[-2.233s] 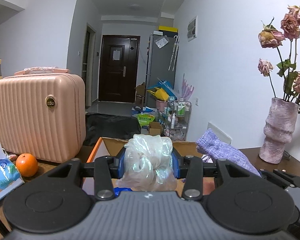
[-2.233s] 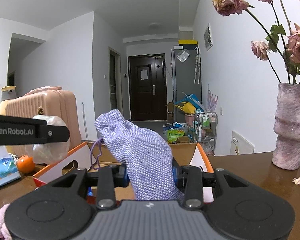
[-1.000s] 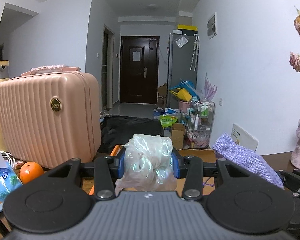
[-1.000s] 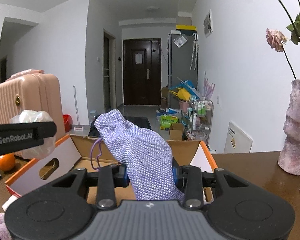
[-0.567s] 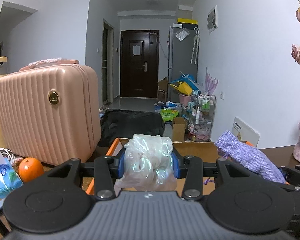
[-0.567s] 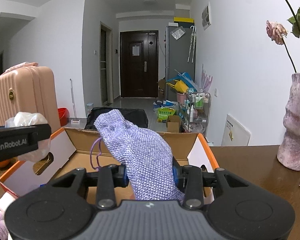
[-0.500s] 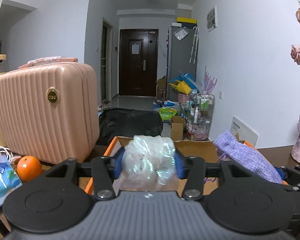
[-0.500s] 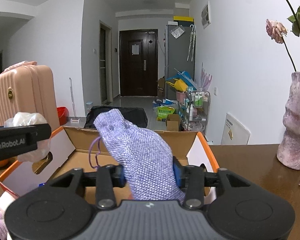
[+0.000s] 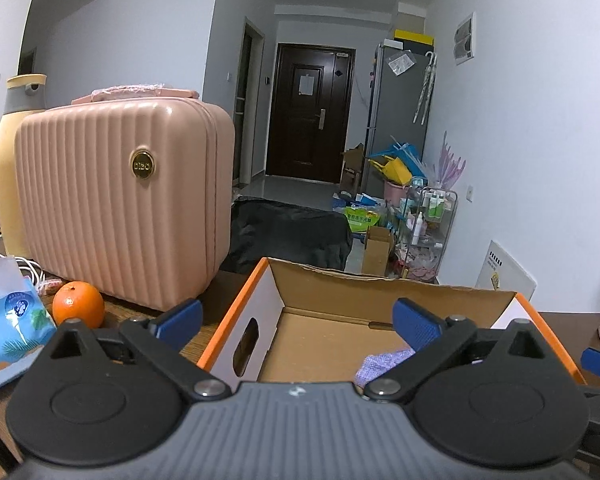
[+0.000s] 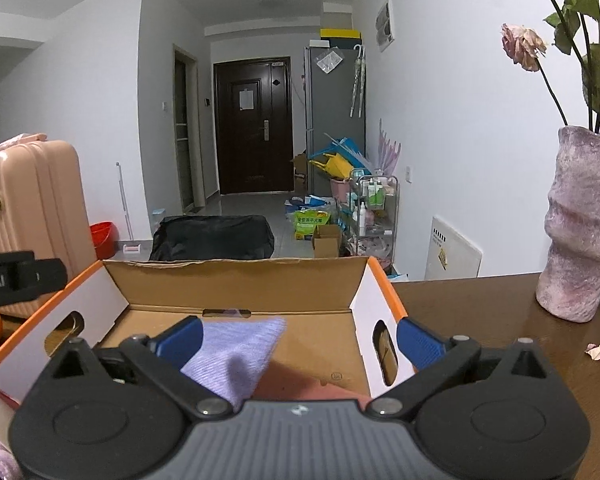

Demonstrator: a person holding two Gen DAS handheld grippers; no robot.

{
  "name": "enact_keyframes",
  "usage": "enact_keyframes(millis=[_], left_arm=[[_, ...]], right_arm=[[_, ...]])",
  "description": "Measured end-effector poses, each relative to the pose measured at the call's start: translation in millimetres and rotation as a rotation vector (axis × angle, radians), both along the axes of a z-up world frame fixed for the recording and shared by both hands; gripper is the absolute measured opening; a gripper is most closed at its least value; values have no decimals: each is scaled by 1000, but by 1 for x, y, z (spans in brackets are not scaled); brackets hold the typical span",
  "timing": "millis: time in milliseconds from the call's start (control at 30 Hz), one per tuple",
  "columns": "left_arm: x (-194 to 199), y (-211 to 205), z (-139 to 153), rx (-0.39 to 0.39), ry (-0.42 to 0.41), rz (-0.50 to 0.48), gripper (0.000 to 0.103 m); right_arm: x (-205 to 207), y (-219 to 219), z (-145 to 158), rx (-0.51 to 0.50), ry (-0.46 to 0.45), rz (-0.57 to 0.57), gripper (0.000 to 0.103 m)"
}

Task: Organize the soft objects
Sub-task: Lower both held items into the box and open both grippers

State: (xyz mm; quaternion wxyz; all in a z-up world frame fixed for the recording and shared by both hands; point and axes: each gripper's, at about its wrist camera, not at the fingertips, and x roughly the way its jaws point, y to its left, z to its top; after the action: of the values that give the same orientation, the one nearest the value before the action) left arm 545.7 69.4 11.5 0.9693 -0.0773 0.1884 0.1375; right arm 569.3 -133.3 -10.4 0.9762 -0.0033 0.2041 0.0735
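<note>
1. The left gripper (image 9: 296, 320) is hovering at the near edge of an open cardboard box with orange-edged white side flaps (image 9: 384, 292), its blue-padded fingers (image 9: 416, 326) spreading wide and gripping nothing.
2. The right gripper (image 10: 298, 338) is hanging over the same box (image 10: 236, 284), its blue-padded fingers (image 10: 418, 342) likewise standing wide apart and empty.
3. A lilac knitted fabric pouch (image 10: 236, 354) is lying inside the box, showing just above the right gripper's body and close to its left finger; whether they are touching cannot be told.
4. In the left wrist view, a corner of the lilac pouch (image 9: 382, 362) is peeking out on the box floor beside the right finger.
5. A pinkish soft item (image 10: 304, 388) is sitting in the box next to the pouch, mostly hidden by the gripper.
6. The box is resting on a dark brown wooden table (image 10: 480, 308).
7. A ribbed pink hard-shell suitcase (image 9: 124, 208) is standing left of the box, with an orange fruit (image 9: 78, 310) just in front of it.
8. A mottled pink ceramic vase (image 10: 580, 224) holding dried roses is standing on the table to the right, well apart from the box.
</note>
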Motion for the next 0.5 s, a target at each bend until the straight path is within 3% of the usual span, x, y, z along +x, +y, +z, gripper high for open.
enact_keyframes(millis=[500], left_arm=[[-3,-3,0,14,-9,-16,103]], right_arm=[[-3,-2,-2,15,-1,4,103]])
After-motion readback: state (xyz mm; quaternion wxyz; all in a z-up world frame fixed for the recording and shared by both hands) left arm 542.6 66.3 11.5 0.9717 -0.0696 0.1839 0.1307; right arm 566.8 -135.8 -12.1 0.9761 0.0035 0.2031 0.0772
